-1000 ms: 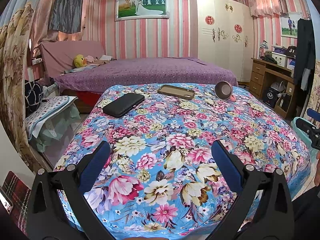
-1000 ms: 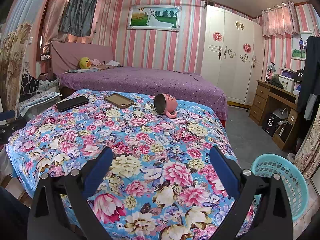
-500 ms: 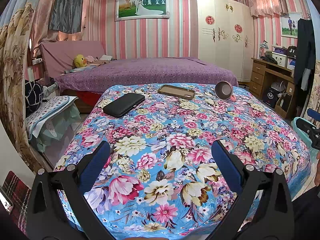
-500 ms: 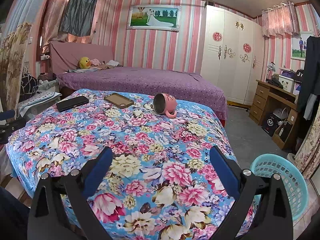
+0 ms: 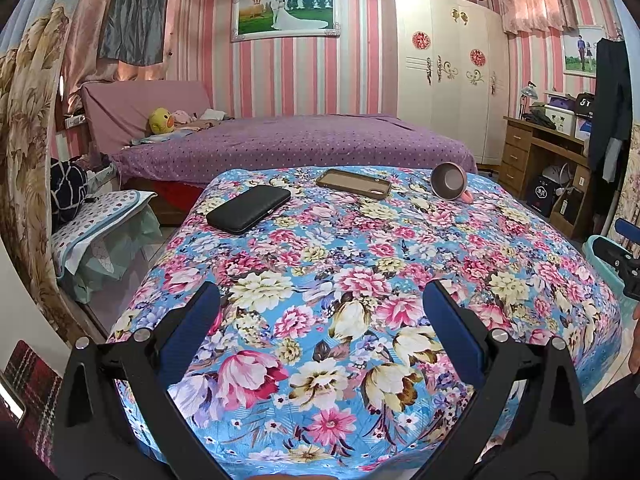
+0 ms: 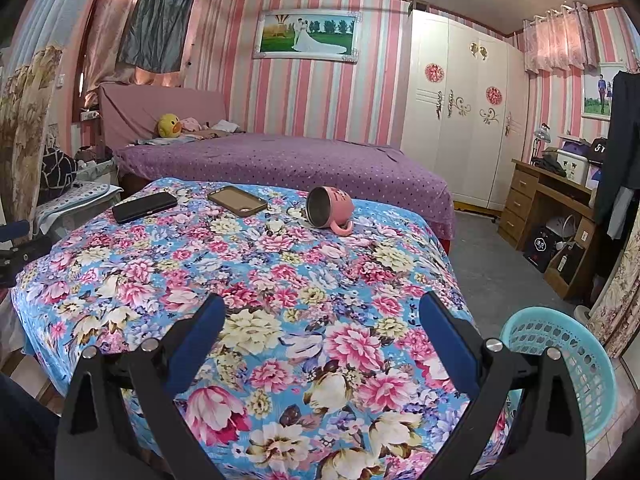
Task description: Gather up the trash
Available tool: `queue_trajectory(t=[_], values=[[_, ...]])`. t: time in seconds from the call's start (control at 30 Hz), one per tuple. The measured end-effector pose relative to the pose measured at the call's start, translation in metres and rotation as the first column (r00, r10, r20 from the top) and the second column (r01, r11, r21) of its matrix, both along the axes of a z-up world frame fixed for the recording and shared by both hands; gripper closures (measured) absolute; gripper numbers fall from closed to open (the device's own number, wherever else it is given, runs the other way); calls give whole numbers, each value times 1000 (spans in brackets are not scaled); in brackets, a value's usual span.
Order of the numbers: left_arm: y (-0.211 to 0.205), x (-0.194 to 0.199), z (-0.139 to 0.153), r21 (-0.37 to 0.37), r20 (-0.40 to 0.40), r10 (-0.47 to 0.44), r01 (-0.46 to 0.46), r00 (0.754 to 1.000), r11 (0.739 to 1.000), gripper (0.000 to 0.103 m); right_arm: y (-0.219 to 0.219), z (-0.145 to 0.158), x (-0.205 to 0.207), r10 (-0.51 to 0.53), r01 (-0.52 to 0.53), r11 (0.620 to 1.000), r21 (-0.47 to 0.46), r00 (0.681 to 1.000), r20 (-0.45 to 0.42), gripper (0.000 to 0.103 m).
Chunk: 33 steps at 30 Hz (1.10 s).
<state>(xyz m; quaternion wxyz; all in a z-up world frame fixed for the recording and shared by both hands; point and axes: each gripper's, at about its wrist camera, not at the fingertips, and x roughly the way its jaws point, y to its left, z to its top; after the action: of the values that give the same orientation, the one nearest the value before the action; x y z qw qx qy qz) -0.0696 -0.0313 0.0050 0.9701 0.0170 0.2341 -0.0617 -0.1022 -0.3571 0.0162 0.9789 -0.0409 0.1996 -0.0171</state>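
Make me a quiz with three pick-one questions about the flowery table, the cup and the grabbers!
1. Where is the basket?
A. on the table
B. on the floor, right of the table
C. on the bed

2. How many things lie on the table?
A. one
B. three
C. five

3. How is the mug?
A. upright
B. on its side
C. held by a gripper

Answers:
1 B, it stands low beside the cloth's edge.
2 B: black case, brown case, mug.
3 B, its mouth faces sideways.
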Motion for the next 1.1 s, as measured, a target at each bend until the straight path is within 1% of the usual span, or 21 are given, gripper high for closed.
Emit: queue_trajectory(t=[1.1], values=[[0,0,0,0,-3,1,-1,1000,1000,5,1,2,-1,1,-1,1000,-1,1000,2,8]])
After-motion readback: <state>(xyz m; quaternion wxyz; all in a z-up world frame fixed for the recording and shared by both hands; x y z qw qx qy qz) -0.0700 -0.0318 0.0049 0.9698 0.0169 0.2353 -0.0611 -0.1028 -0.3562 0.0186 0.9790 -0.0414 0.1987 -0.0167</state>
